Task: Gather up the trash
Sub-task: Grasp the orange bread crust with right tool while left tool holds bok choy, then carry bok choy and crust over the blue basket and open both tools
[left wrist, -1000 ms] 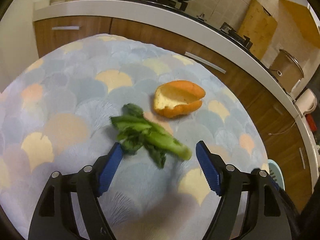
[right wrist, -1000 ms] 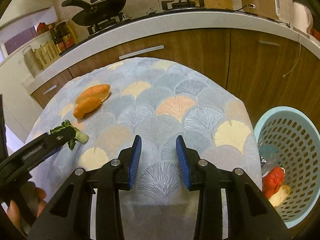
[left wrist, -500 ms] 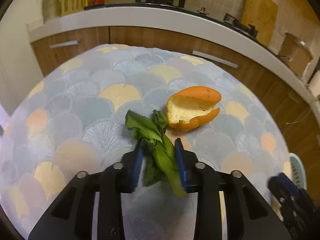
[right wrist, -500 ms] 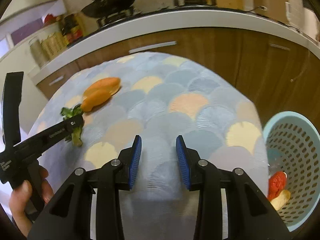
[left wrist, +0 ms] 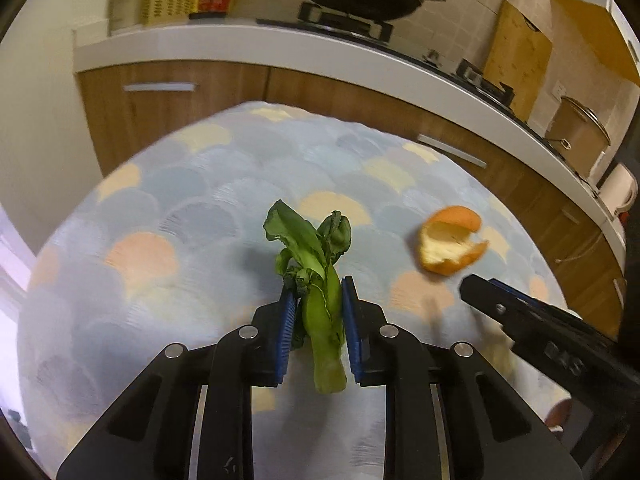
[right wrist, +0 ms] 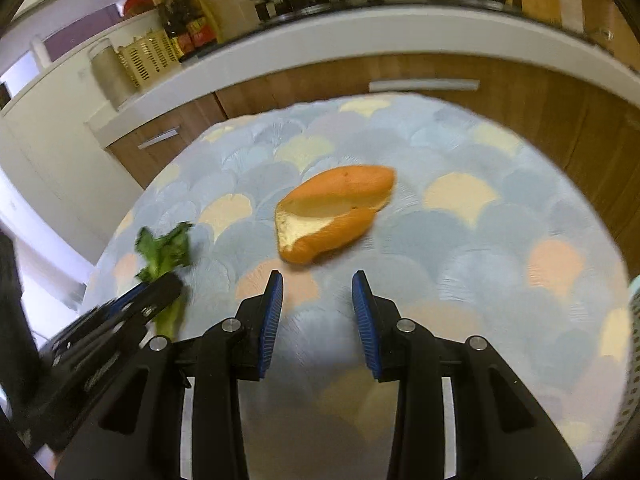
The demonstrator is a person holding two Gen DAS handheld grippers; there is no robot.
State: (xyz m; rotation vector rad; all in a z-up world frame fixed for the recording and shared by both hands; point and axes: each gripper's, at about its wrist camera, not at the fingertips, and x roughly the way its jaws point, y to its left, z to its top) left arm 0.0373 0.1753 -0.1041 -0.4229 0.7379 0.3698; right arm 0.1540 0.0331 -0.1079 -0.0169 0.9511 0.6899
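Observation:
My left gripper (left wrist: 318,292) is shut on a green leafy vegetable scrap (left wrist: 316,280) and holds it above the table; its leaves stick out past the fingertips. The scrap and left gripper also show in the right wrist view (right wrist: 164,256), at the left. An orange peel (left wrist: 450,242) lies on the patterned tablecloth to the right. In the right wrist view the orange peel (right wrist: 332,216) lies just ahead of my right gripper (right wrist: 318,286), which is open and empty.
The round table has a scallop-patterned cloth (left wrist: 192,208). Wooden cabinets and a white counter (left wrist: 280,52) curve behind it, with a wok, a cutting board and a pot. A light blue basket's rim (right wrist: 634,304) shows at the right edge.
My left gripper closed on the vegetable scrap and lifted it off the cloth. My right gripper moved left toward the orange peel, staying open; the basket slid almost out of view.

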